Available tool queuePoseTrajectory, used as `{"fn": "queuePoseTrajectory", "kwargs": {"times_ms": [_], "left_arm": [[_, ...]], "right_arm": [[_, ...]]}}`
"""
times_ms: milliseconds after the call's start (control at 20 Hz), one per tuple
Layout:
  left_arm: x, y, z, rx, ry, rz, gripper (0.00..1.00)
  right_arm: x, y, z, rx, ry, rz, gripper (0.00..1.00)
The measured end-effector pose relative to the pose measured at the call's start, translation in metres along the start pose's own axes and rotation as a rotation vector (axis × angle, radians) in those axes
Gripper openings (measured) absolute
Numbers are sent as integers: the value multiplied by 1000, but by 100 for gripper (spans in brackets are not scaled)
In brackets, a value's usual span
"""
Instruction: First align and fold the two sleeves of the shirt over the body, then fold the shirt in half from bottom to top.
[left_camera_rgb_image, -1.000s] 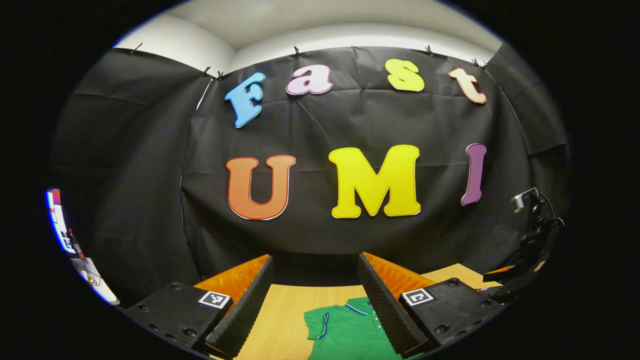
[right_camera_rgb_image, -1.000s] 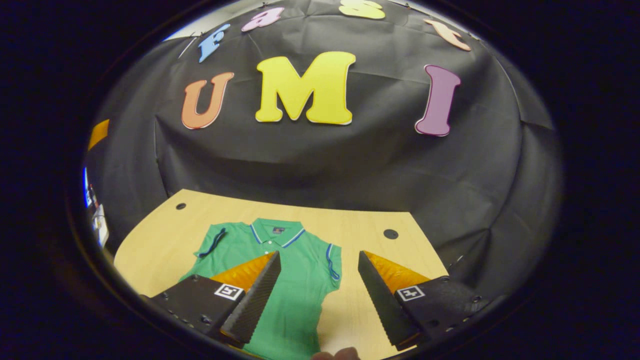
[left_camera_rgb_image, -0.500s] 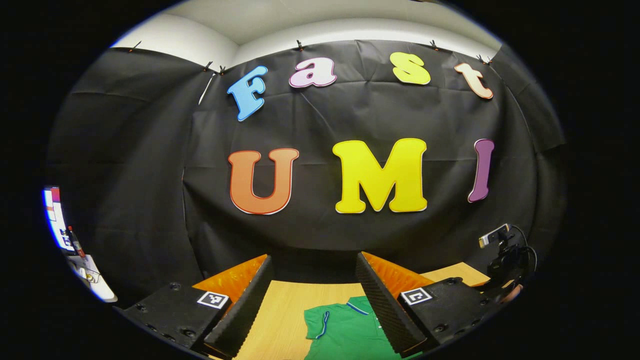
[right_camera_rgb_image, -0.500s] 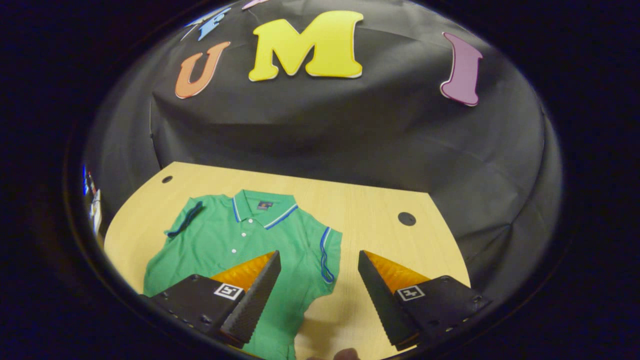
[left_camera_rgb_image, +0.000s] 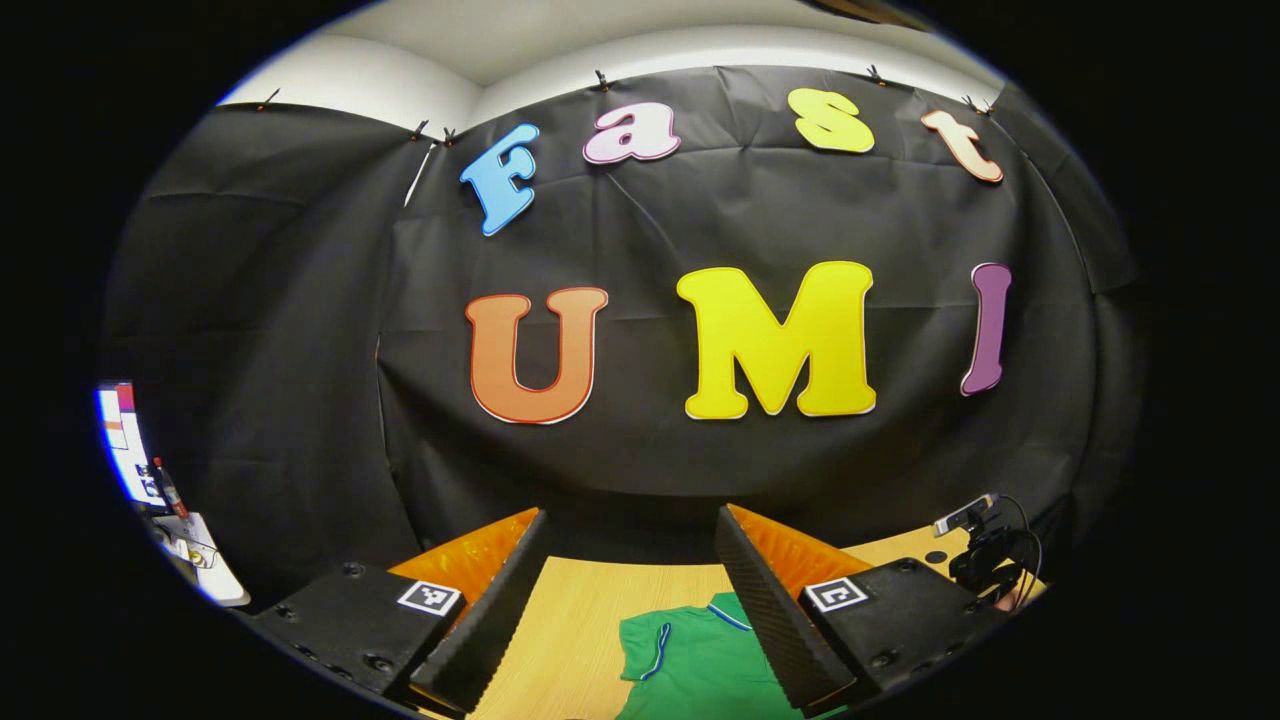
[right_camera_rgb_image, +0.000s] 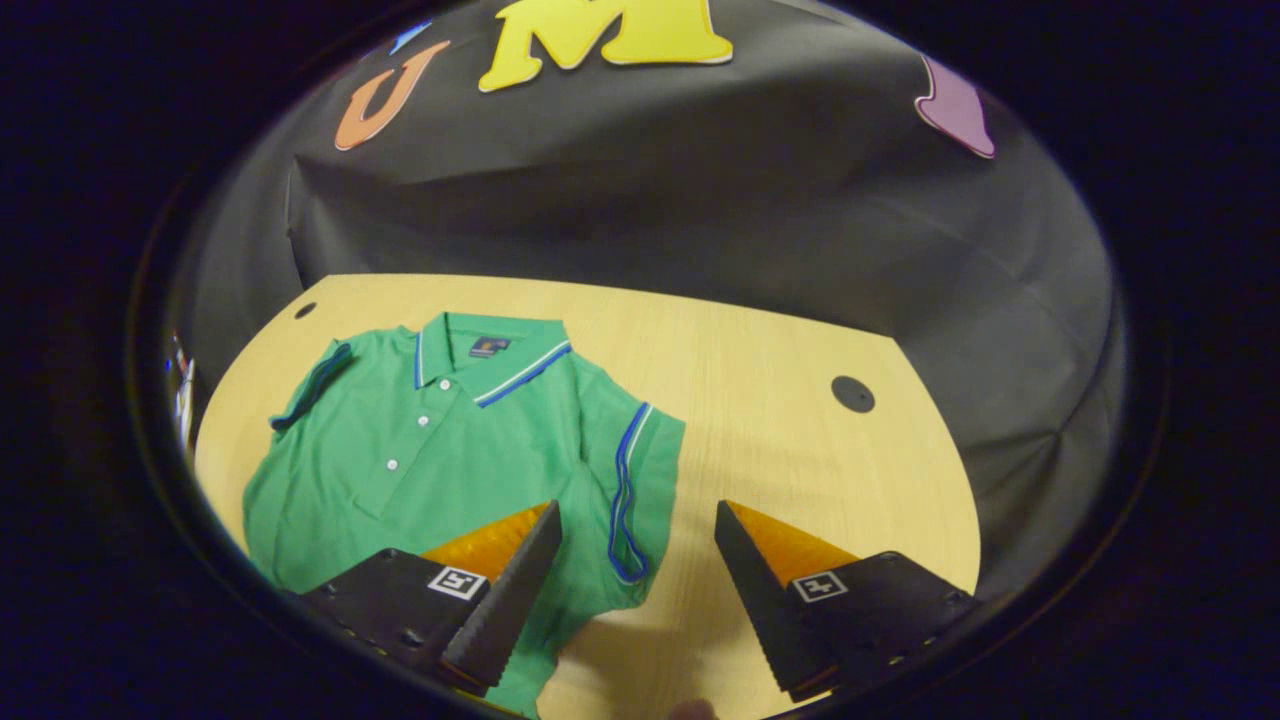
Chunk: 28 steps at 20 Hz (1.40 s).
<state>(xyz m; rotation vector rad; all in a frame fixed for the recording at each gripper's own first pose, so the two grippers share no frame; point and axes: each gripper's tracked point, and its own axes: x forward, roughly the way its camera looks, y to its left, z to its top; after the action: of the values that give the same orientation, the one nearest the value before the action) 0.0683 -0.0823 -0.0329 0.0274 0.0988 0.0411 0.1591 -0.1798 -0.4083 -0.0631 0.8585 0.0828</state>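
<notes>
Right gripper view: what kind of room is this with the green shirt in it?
Probably a small recording booth, not a home. Black cloth hangs as walls behind a bare wooden table, where a green shirt lies flat. A small camera on a stand sits at the table's edge.

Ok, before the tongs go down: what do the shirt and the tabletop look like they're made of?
The shirt looks like a soft matte knit, probably cotton polo fabric: it lies limp with small wrinkles, a ribbed striped collar and a buttoned placket. The tabletop looks like pale wood or wood-look laminate with a smooth low-sheen finish; faint grain lines run across it, so which of the two stays open.
</notes>
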Motion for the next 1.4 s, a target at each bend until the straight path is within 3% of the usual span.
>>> {"fn": "queuePoseTrajectory", "kwargs": {"times_ms": [50,100,150,200,250,350,400,450,600,900,1100,1400], "left_arm": [[2,-2,-2,-5,8,0,100],[3,-3,-5,-8,18,1,100],[3,-4,-7,-7,24,3,100],[3,-3,-7,-5,25,7,100],[4,-3,-6,-2,24,9,100],[5,-3,-6,5,28,13,100],[5,-4,-7,3,31,15,100],[5,-5,-9,1,34,18,100],[4,-8,-7,0,33,13,100],[0,-3,-6,-2,30,21,100],[-6,7,-4,4,31,41,100],[-19,22,-11,-52,51,60,100]], "right_arm": [[2,0,-2,6,12,5,93],[5,1,-5,11,23,12,80],[8,1,-8,14,35,15,76],[11,1,-13,19,51,24,61],[11,2,-18,28,74,30,57],[14,1,-24,69,100,41,29],[14,-1,-26,93,114,38,8],[12,-1,-25,122,113,51,5],[3,-3,-14,178,98,59,0],[-28,-7,14,167,5,25,0],[-45,22,37,180,-28,43,0],[-53,100,64,145,-40,103,0]]}}
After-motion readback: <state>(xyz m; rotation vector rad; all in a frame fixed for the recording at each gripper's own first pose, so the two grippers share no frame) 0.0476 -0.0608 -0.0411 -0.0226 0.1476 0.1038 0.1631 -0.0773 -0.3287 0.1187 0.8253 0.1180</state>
